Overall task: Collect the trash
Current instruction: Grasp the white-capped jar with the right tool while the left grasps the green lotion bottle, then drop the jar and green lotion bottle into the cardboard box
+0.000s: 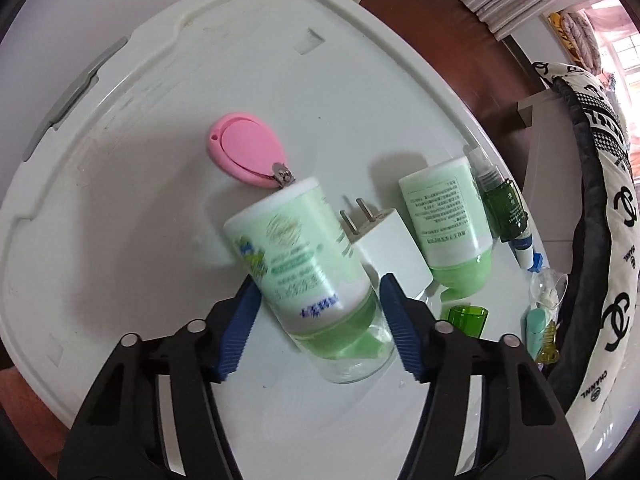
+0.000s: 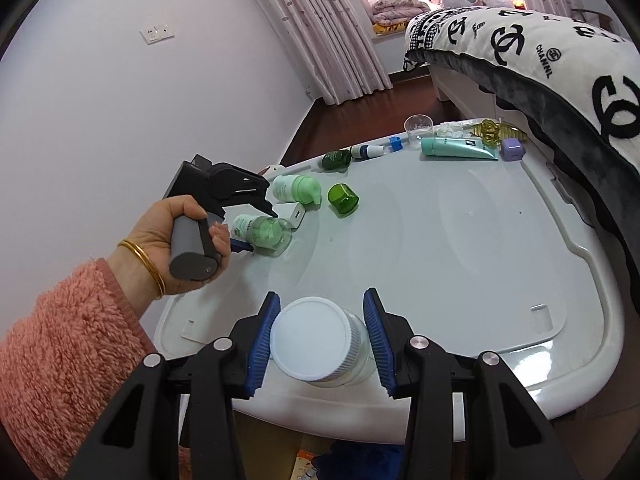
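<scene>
A: Where's the green bottle (image 1: 304, 264) lying rel. to the left gripper (image 1: 316, 300)?

B: Right btwn its spread fingers, on its side on the white lid (image 1: 168, 92), long axis running away from the cam, clear cap end nearest. Pads aren't visibly pinching yet.

A: Looks?

B: White-green label, clear cap. Right gripper (image 2: 320, 336) is bracketing a white-capped jar (image 2: 316, 340); grip — can't tell.

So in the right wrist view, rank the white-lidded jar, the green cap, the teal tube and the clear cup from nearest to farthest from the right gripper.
1. White-lidded jar: between the right gripper fingers.
2. Green cap: mid-surface, slightly left.
3. Teal tube: far edge, to the right.
4. Clear cup: just behind the tube's left end, at the very edge.
</scene>
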The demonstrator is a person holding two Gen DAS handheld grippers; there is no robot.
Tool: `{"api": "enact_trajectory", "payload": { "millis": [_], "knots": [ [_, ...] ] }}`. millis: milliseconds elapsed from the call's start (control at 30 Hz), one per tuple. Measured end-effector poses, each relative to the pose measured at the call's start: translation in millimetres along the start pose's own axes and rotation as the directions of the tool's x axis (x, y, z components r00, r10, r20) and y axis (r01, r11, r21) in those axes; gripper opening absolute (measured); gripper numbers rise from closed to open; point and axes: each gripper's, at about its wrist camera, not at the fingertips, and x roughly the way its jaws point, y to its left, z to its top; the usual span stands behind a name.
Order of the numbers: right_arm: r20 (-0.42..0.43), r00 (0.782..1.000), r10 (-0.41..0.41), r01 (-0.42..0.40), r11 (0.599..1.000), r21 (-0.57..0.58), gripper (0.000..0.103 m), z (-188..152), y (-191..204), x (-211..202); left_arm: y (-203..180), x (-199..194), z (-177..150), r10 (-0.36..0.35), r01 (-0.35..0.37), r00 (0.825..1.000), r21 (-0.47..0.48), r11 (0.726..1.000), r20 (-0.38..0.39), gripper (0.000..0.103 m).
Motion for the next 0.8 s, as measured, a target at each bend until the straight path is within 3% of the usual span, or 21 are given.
{"api": "enact_trajectory", "payload": {
  "millis": [200,300,400,500,600,733,800],
  "knots": [
    [0.013,1.0,-0.003,0.003,1.0,-0.003,0.043,0,1,-4,6,-25,-21,-0.008,-0.004,0.998,0.172,0.985,0.07,0.054],
    [0.019,1.0,-0.001,0.001,1.0,-0.012,0.043,-1,4,-7,15,-53,-41,-0.05,0.022,0.995,0.282,0.959,0.091,0.054],
    [0.021,1.0,-0.005,0.006,1.0,-0.03,0.043,-5,10,-15,31,-90,-75,-0.094,0.044,0.99,0.398,0.916,0.107,0.054],
    [0.017,1.0,-0.026,0.027,0.998,-0.048,0.043,-15,20,-28,57,-126,-132,-0.115,0.037,0.988,0.554,0.832,0.107,0.054],
    [-0.015,1.0,-0.024,0.024,0.999,-0.047,0.043,-31,29,-39,80,-135,-181,-0.096,0.016,0.991,0.645,0.764,0.089,0.054],
    [-0.124,0.991,-0.058,0.055,0.998,-0.026,0.043,-71,32,-45,118,-112,-251,-0.025,0.025,1.0,0.75,0.661,-0.011,0.054],
    [-0.208,0.975,-0.084,0.086,0.996,0.003,0.043,-97,25,-39,135,-91,-274,0.032,0.023,0.998,0.763,0.646,-0.058,0.054]
  ]
}}
